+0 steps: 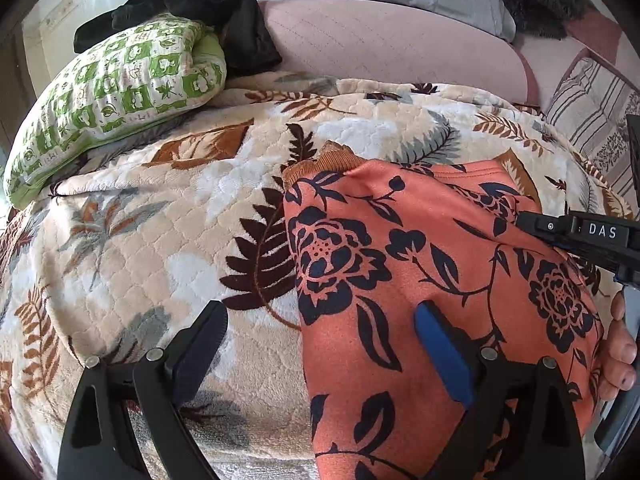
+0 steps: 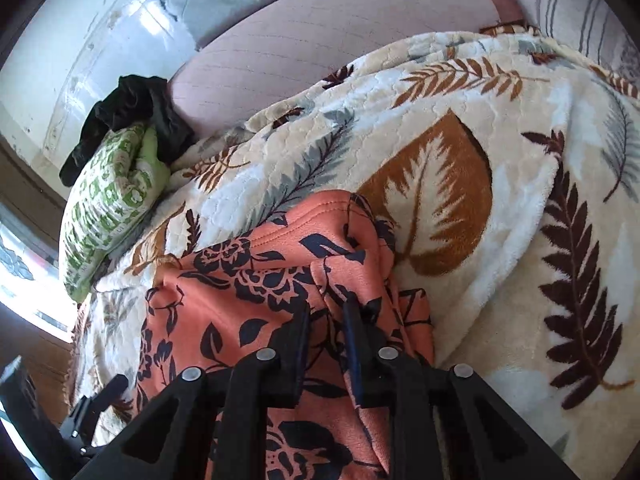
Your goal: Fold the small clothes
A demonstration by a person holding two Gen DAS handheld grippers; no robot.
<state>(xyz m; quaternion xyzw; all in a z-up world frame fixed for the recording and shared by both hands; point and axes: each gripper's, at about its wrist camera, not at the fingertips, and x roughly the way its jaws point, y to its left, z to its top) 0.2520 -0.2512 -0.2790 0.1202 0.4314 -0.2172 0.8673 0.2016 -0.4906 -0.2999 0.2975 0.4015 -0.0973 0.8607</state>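
The orange floral garment (image 1: 420, 280) lies on a cream leaf-print fleece blanket (image 1: 160, 208) spread over the bed, with its ribbed hem up toward the far side. The left gripper (image 1: 320, 344) hovers over the garment's left edge, jaws wide apart: one finger sits above the blanket, the blue-padded one above the fabric, nothing between them. The right gripper (image 2: 326, 320) has its jaws pinched close together on a raised fold of that same garment (image 2: 260, 280), the cloth bunching up between the fingers. Off to the back left there's a green-and-white patterned pillow (image 1: 116, 92) with some black clothing (image 1: 208, 12) dumped on top, next to a pink quilted cushion (image 1: 380, 44).
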